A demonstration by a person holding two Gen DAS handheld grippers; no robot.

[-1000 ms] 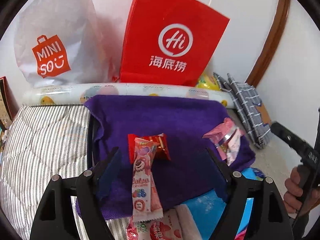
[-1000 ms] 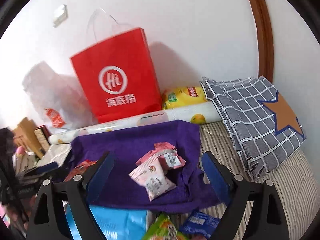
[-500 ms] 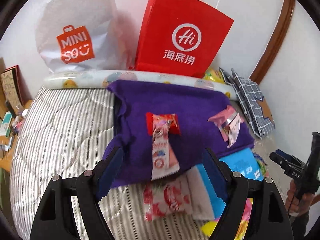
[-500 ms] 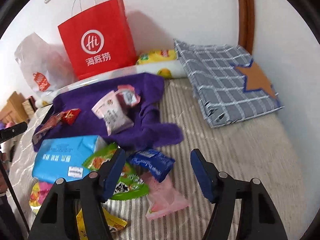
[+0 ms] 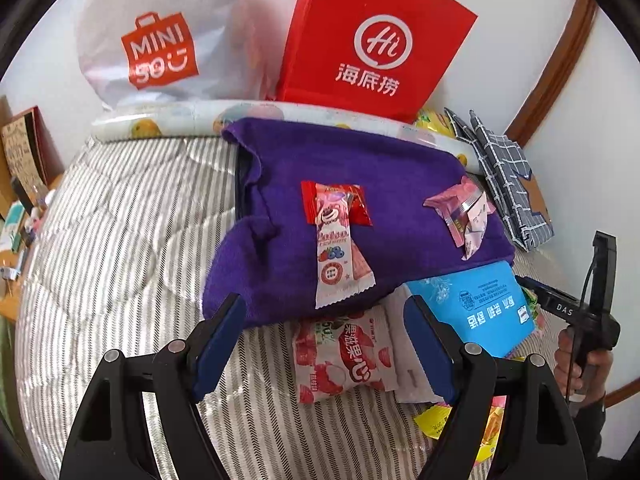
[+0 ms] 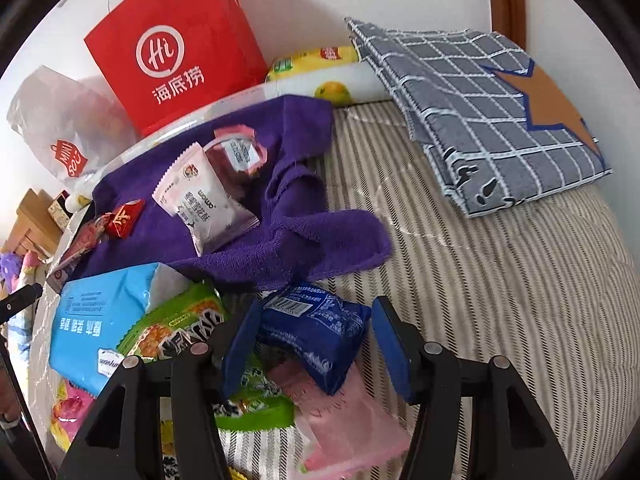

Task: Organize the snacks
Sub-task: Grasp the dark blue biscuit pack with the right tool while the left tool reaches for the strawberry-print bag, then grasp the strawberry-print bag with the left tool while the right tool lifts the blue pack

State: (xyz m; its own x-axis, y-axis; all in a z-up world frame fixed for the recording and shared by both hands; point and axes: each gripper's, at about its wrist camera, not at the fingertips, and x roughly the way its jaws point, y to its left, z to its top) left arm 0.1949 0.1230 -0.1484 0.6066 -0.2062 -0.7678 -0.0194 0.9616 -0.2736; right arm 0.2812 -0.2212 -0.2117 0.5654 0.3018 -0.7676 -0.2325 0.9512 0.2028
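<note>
The right gripper (image 6: pixel 316 344) was closing its fingers around a dark blue snack packet (image 6: pixel 316 328), not yet pressing; the left gripper (image 5: pixel 324 344) stood wide above the striped bed (image 5: pixel 120 240).

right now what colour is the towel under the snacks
Purple towel, clearest in the left wrist view.

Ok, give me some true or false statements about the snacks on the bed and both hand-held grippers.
1. The dark blue packet lies between the right hand-held gripper jaws, which are closing. True.
2. The left hand-held gripper grips a snack. False: its jaws are open above the lychee packet.
3. The strawberry bear stick lies on the purple towel. True.
4. The red paper bag lies flat. False: it stands upright at the wall.
</note>
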